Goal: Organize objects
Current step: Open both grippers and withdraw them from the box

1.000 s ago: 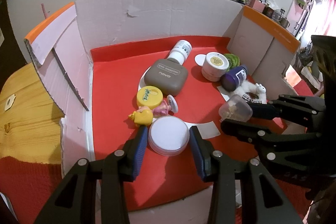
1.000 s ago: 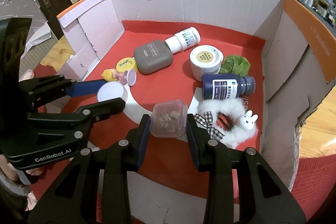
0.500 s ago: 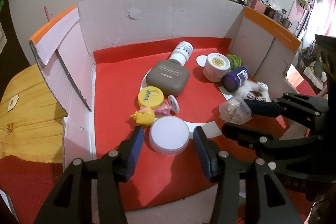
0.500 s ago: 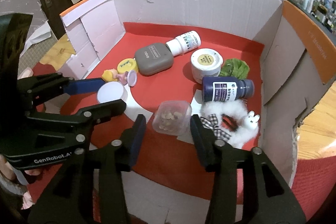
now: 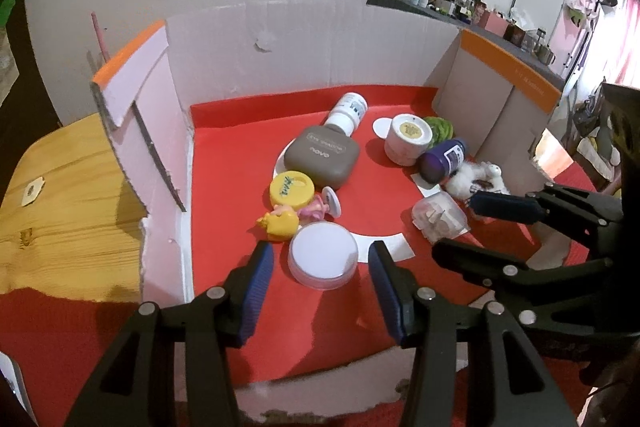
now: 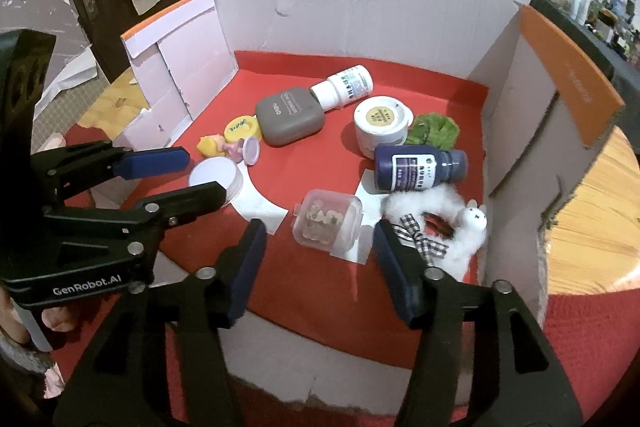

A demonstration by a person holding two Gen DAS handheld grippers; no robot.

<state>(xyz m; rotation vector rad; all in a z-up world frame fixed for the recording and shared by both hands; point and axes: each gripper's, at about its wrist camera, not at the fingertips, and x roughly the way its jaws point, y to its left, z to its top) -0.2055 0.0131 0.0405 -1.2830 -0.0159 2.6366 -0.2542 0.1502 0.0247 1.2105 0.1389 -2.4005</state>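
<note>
A round white-lidded jar point(image 5: 323, 254) rests on the red floor of the cardboard box point(image 5: 224, 163); it also shows in the right wrist view point(image 6: 216, 177). My left gripper point(image 5: 320, 279) is open, its fingers either side of the jar and apart from it. A small clear plastic box point(image 6: 327, 222) with brown bits inside lies on the red floor; it also shows in the left wrist view point(image 5: 440, 219). My right gripper point(image 6: 320, 259) is open just behind it, not touching.
Farther in lie a grey case point(image 6: 289, 115), a yellow round tin point(image 6: 241, 127), a small yellow-and-pink toy point(image 6: 224, 147), a white bottle point(image 6: 342, 87), a white tub point(image 6: 382, 123), a dark blue bottle point(image 6: 419, 167), a green scrunchie point(image 6: 433, 129) and a fluffy white scrunchie point(image 6: 444, 215). Cardboard walls enclose three sides.
Both grippers have opened and drawn back. The left one let go of the white-lidded jar; the right one let go of the clear box, which now lies on the red floor.
</note>
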